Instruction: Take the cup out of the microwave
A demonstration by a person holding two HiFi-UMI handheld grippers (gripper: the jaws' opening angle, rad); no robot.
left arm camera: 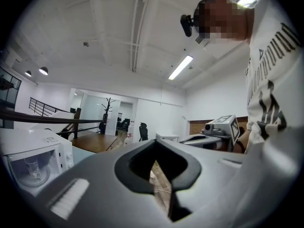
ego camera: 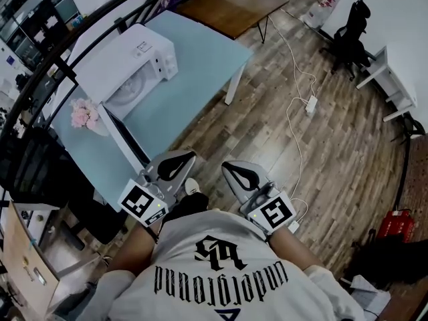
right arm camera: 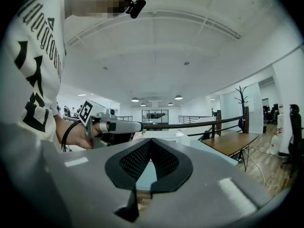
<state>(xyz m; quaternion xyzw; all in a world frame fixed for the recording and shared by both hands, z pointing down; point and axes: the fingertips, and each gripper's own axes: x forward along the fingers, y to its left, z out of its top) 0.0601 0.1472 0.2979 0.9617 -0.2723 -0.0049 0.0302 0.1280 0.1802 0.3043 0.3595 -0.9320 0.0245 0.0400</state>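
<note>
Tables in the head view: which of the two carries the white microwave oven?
The light blue table carries the white microwave oven. The brown wooden table beyond it, at the picture's top edge, has no microwave on it.

In the left gripper view the cup [left arm camera: 32, 169] is only a faint glassy shape inside the microwave [left arm camera: 35, 158], whose left side is lost at the lens rim. In the head view the microwave's cavity is a pale blur and the cup cannot be made out. The hands holding the left tongs [ego camera: 190, 155] and right tongs [ego camera: 226, 166] are hidden beneath the marker cubes. The table's [ego camera: 200, 52] left end lies behind a dark railing [ego camera: 41, 89].
</note>
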